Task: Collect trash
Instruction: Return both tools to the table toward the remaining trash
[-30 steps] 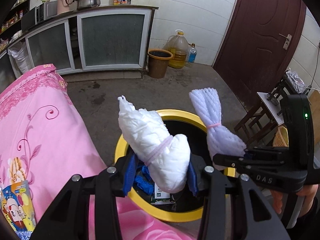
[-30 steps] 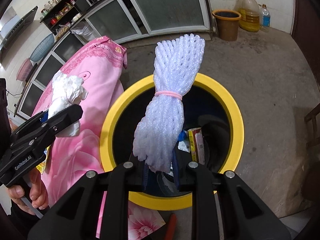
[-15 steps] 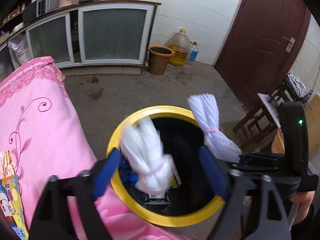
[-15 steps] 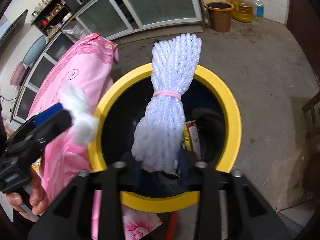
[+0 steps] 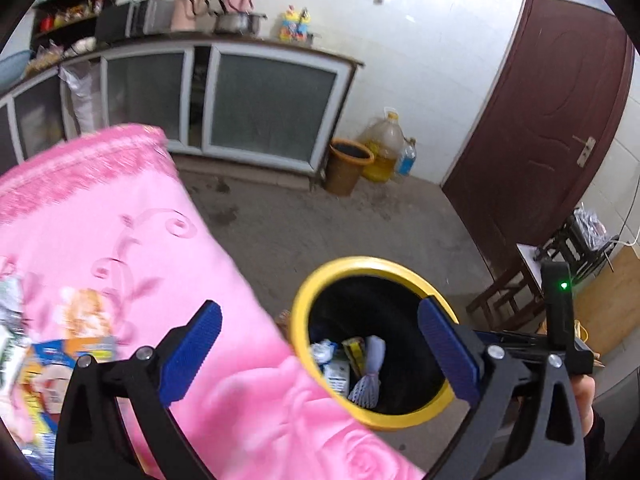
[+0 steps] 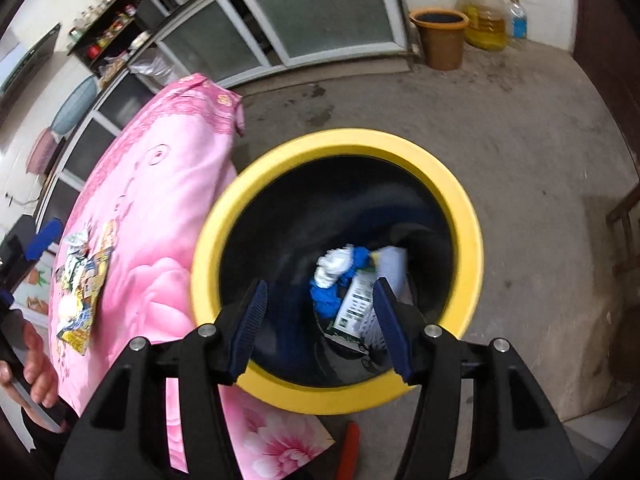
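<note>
Both the left gripper (image 5: 320, 356) and right gripper (image 6: 320, 324), jaws just opened and empty, should next clear the yellow-rimmed black bin (image 6: 468, 216) before reaching the pink flowered worktop (image 5: 120, 240).

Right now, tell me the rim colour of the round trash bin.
Yellow, around a black inside; clearest in the right wrist view.

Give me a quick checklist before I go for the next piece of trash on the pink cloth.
1. Left gripper empty, fingers wide apart: ok.
2. Right gripper empty, having just opened: ok.
3. White bundle and foam net inside the yellow-rimmed bin: ok.
4. More trash waiting: wrappers lie on the pink cloth: ok.
5. Left view sharp enough to aim: not ok, blurred.
</note>
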### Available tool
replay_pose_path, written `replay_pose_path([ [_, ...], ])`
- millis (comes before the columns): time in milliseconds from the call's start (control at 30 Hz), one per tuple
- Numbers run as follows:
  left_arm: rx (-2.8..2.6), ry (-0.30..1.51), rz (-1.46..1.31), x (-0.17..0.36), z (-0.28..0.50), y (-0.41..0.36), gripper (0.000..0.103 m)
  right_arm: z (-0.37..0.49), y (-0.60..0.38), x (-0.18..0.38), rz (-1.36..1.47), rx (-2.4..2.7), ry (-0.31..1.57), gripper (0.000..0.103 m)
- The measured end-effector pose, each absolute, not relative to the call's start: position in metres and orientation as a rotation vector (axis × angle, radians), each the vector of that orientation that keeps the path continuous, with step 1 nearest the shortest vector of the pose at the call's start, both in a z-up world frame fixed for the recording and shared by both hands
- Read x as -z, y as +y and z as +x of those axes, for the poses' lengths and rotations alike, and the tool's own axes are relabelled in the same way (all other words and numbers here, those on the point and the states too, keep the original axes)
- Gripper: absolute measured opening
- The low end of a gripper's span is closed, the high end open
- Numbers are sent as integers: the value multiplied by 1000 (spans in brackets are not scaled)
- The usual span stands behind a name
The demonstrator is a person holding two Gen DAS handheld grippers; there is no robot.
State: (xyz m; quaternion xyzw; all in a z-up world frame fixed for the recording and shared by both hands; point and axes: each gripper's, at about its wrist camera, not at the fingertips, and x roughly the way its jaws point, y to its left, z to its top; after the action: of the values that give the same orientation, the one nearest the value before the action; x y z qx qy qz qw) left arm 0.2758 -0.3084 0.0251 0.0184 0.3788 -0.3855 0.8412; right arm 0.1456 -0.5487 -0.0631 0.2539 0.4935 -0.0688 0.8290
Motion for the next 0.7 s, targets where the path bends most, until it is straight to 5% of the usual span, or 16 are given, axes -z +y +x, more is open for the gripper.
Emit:
replay_pose_path([
  [333, 635, 662, 73, -54, 266, -135, 95, 174, -447, 17, 351, -98, 959, 55],
  [700, 336, 771, 151, -12, 239, 41, 95, 165, -255, -15, -108, -484, 814, 59],
])
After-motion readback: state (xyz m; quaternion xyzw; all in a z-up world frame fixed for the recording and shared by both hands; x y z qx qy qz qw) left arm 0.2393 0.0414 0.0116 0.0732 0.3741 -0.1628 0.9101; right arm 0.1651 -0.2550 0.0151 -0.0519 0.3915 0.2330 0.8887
